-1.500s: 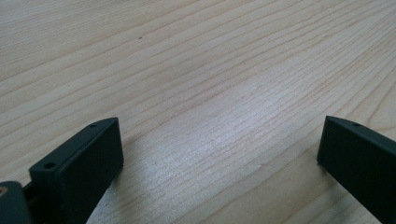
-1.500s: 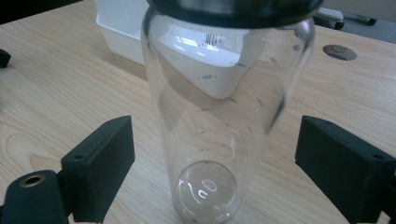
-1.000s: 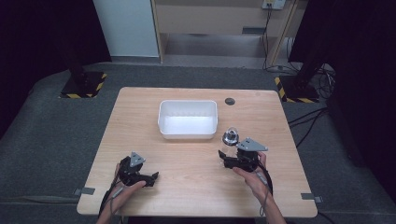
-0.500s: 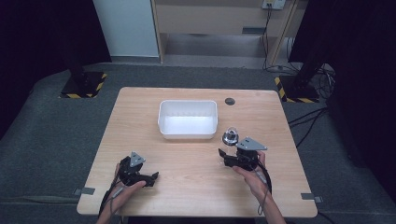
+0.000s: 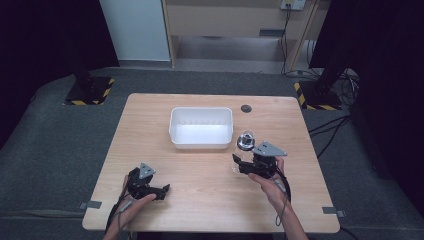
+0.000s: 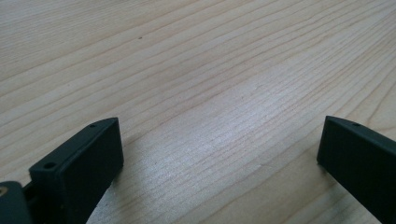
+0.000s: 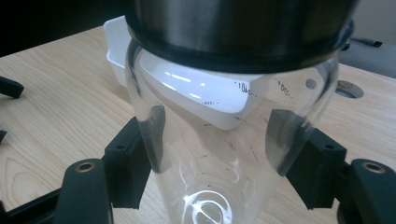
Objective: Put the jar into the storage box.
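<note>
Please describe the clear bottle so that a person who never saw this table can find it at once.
On the wooden table a white tub sits at the middle. Just off its front right corner stands the bottle, between the jaws of the right gripper. It is the one see-through thing there, with a metal cap.

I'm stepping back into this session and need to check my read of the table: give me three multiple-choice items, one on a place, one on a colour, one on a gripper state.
1. Where is the clear jar?
A. inside the tub
B. on the table, right of the tub
C. at the left gripper

2. What colour is the tub?
A. white
B. blue
C. black

3. What is the left gripper doing?
A. clamping the jar
C. holding the tub's rim
B. open over bare table

Answers: 1 B, it stands on the wood beside the tub, between the right gripper's jaws. 2 A, its walls are white. 3 B, the left gripper view has its jaws wide apart over wood.
</note>
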`<action>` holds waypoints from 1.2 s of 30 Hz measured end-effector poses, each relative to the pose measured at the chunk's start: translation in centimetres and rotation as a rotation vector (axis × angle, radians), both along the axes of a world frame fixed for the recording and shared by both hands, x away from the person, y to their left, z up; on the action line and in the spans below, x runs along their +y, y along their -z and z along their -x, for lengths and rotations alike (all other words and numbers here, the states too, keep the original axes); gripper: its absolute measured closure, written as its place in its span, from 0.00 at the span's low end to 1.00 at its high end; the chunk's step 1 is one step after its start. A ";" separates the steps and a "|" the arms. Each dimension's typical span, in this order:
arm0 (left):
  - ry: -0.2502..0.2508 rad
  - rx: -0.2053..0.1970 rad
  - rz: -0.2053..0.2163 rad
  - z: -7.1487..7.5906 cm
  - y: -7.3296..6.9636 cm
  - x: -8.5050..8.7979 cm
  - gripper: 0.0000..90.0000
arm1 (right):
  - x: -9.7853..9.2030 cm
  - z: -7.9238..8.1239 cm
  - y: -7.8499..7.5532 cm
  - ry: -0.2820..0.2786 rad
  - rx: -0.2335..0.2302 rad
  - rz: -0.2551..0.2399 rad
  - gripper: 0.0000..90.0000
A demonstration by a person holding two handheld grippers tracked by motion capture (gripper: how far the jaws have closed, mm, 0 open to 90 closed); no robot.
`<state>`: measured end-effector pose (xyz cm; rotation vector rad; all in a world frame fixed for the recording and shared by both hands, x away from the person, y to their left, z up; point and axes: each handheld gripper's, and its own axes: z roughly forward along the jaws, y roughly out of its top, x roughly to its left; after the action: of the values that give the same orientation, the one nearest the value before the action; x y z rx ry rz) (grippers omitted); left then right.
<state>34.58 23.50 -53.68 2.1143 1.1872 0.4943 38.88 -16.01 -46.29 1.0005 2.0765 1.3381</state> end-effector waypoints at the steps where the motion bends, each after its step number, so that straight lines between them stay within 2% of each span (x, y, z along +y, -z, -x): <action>1: 0.000 0.000 0.000 0.0 0.0 0.0 0.00 | 0.3 -0.1 -0.2 -0.009 -0.003 0.001 0.35; 8: 0.000 -0.001 0.001 0.0 0.0 0.0 0.00 | 1.3 -0.3 -1.2 -0.042 -0.014 0.000 0.35; 21: 0.000 -0.001 0.001 0.0 0.0 0.0 0.00 | 4.8 -1.1 -2.7 -0.137 -0.010 -0.002 0.35; 36: -0.001 -0.001 0.002 0.0 0.0 0.0 0.00 | 7.4 -2.6 -3.6 -0.175 -0.001 -0.006 0.35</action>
<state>34.58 23.49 -53.70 2.1112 1.1874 0.4945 41.48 -8.63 -42.70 0.8363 2.2027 1.4300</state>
